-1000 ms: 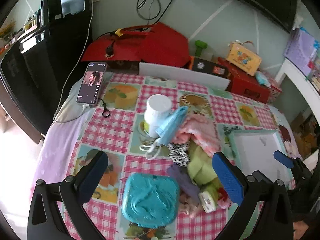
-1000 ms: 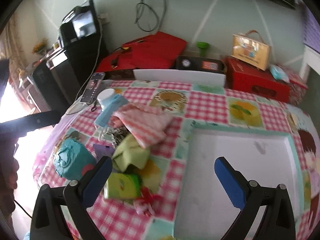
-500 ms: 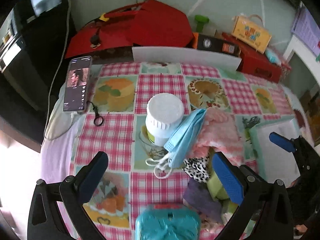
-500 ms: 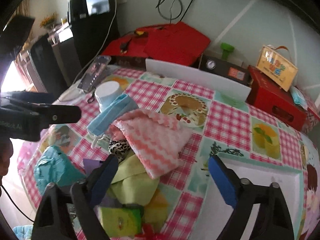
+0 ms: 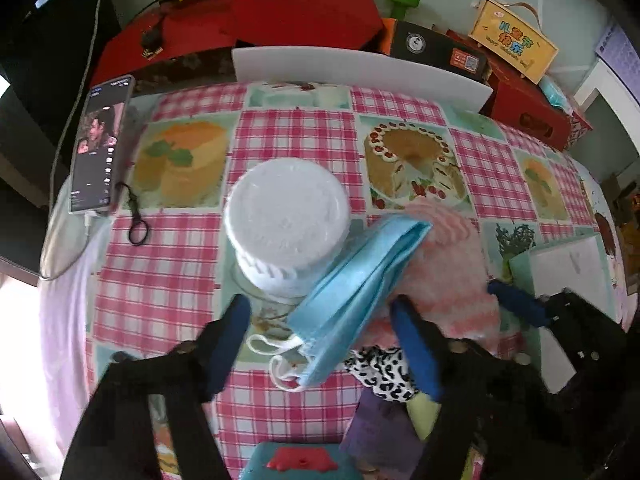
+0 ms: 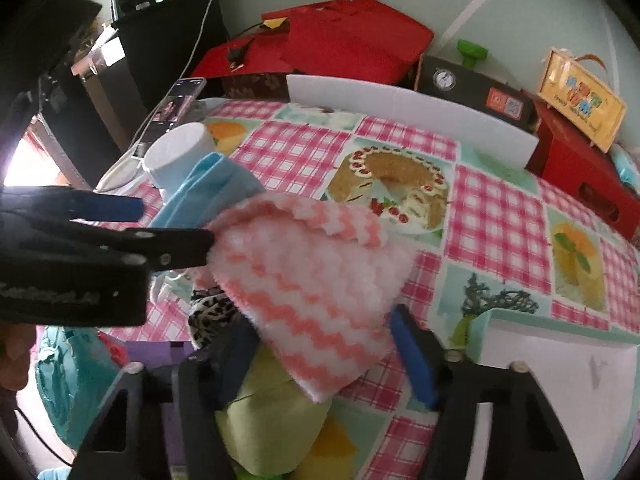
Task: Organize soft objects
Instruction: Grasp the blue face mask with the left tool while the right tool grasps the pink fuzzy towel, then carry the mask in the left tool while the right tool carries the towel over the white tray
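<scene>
Now | left gripper (image 5: 320, 344) closing round blue mask (image 5: 352, 292); right gripper (image 6: 324, 356) closing round pink cloth (image 6: 308, 280); neither clamped

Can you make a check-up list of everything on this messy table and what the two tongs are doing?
Surface: table with pink checked cake-print cloth.
Job's things: blue face mask leaning on white jar; pink-white zigzag cloth atop leopard-print cloth and green cloth.
Clutter: phone, teal pouch, white tray.
Tongs: left tongs closing around the mask, pads not yet pressing; right tongs closing around the zigzag cloth's lower edge, not yet pressing.
Cables: phone cable off the table edge.
Surroundings: red boxes, yellow gift bag.
</scene>
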A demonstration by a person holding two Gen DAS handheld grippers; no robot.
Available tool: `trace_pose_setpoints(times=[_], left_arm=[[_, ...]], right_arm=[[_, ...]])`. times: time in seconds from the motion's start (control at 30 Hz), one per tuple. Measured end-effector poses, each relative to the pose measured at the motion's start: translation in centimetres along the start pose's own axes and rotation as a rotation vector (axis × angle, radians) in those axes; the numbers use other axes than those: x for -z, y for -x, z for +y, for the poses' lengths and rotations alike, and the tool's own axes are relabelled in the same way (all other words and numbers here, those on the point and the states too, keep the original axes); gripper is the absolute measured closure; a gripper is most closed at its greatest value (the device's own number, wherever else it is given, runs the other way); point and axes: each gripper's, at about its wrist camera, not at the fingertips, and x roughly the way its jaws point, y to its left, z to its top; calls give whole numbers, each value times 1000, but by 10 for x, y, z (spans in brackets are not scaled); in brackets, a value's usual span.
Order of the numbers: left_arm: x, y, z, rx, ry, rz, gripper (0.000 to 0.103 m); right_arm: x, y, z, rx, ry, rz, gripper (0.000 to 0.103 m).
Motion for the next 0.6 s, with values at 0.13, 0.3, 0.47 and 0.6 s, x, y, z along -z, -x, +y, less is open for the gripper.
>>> trace_pose_setpoints(times=[0.13, 0.3, 0.47, 0.6], left_arm=[[0, -1, -2, 37, -2, 1, 55], [2, 2, 1, 72, 4, -17, 79], [4, 4, 5, 94, 11, -38, 88], [5, 5, 7, 103, 20, -44, 88]], right_arm=[[2, 0, 2, -15, 5, -5, 64], [3, 3, 2, -23, -1, -17, 76], [4, 7, -2, -23, -12, -32, 86], [4, 13, -6, -16, -22, -50, 88]])
